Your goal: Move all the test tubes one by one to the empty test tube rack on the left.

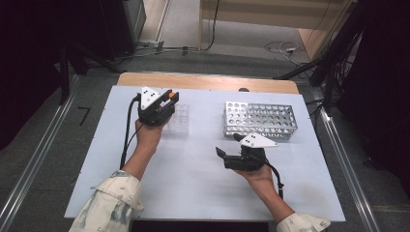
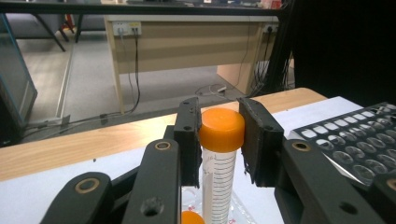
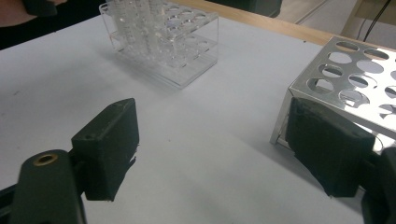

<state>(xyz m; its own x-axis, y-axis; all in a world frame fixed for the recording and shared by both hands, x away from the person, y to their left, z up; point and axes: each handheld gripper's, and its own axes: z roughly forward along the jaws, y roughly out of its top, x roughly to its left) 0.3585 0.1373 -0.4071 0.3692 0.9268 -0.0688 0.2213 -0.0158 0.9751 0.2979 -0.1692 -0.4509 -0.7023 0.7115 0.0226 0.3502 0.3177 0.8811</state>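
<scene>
the left gripper holds an orange-capped tube, its two black jaws closed on the tube just under and beside the cap. the tube stands upright: its long axis runs vertically, the orange cap on top and the clear, graduated body pointing down toward the table. in the left gripper view a second orange cap shows just below, beside the held tube's lower part. in the high view the left gripper sits at the left edge of the clear plastic rack, on the left half of the white table, with the orange cap visible at its tip.

the right gripper has its jaws spread wide with nothing between them, only bare table surface. it hovers low, near the front left corner of the metal perforated rack; one jaw lies just in front of that corner. in the high view the right gripper points left, just in front of the metal rack, well apart from the left gripper.
</scene>
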